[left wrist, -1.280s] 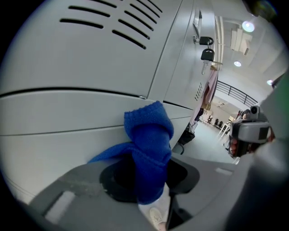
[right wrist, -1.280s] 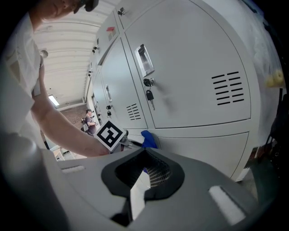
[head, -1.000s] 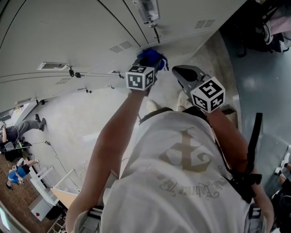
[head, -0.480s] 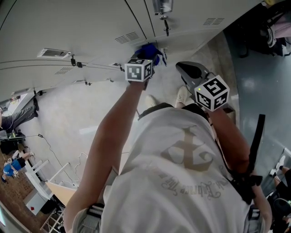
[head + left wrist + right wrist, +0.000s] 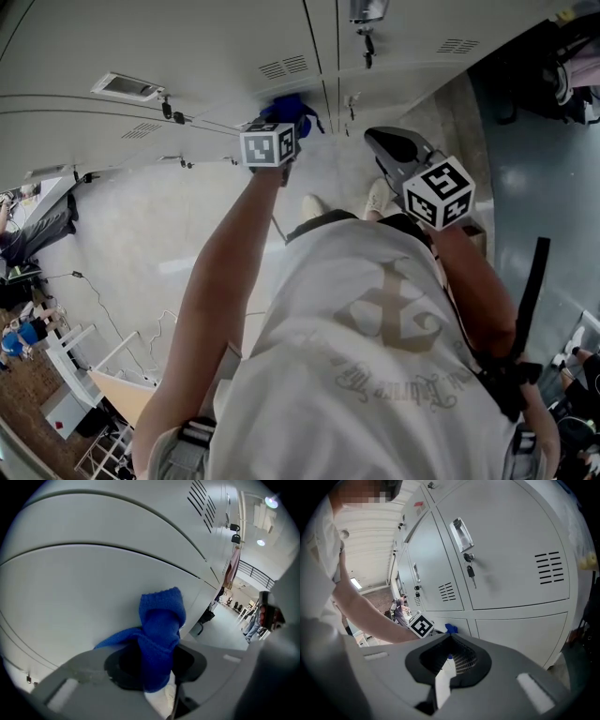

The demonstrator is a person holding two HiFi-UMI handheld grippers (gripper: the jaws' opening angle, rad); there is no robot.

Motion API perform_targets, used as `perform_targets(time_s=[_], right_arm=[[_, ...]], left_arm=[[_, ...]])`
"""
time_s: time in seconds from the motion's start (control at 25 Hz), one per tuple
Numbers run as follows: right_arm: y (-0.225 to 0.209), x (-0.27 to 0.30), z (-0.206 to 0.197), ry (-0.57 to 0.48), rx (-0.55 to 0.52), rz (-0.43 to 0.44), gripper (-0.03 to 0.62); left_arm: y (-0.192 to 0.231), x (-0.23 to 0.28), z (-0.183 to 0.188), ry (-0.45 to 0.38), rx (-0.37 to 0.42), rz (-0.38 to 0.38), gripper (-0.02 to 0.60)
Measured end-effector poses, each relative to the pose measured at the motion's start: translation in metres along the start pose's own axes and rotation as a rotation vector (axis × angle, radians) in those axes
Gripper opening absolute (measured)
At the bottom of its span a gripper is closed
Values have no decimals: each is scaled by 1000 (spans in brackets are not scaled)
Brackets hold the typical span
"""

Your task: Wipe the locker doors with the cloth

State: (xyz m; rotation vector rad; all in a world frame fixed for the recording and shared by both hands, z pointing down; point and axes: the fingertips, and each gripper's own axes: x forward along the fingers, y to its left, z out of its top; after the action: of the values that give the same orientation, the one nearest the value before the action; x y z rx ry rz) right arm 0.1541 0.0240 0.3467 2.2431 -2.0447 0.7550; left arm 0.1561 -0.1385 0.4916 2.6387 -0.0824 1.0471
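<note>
The blue cloth (image 5: 289,106) is bunched in my left gripper (image 5: 281,120), which is shut on it and presses it against a grey locker door (image 5: 206,56). In the left gripper view the cloth (image 5: 159,625) sticks out past the jaws of that gripper (image 5: 157,667) and touches the door panel (image 5: 93,573). My right gripper (image 5: 382,142) hangs to the right, away from the lockers, with its jaws together and nothing between them. From the right gripper (image 5: 449,663) view I see the left gripper's marker cube (image 5: 421,625) and the cloth (image 5: 451,628) low against the lockers.
A key (image 5: 470,570) hangs from a lock under a recessed handle (image 5: 461,533) on the nearer door. Vent slots (image 5: 287,67) and small padlocks (image 5: 167,110) dot the doors. The person's shoes (image 5: 378,195) stand on the floor close to the lockers. Bags (image 5: 562,56) lie at the right.
My left gripper has slid the cloth leftward along the locker door, away from the door with the hanging key. The right gripper has barely moved.
</note>
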Motion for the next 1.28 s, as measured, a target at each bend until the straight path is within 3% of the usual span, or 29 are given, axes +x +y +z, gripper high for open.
perform_targets(time_s=[0.24, 0.72, 1.16, 1.28], right_arm=[[10, 5, 0, 2, -7, -3, 6], [36, 18, -2, 8, -19, 2, 8], [28, 26, -18, 9, 45, -55, 6], [27, 28, -27, 17, 67, -58, 6]], left_arm=[[37, -20, -12, -12, -78, 58, 129], [124, -63, -40, -1, -127, 196, 132], [157, -73, -66, -14, -185, 232, 133], [166, -70, -76, -14, -243, 259, 133]])
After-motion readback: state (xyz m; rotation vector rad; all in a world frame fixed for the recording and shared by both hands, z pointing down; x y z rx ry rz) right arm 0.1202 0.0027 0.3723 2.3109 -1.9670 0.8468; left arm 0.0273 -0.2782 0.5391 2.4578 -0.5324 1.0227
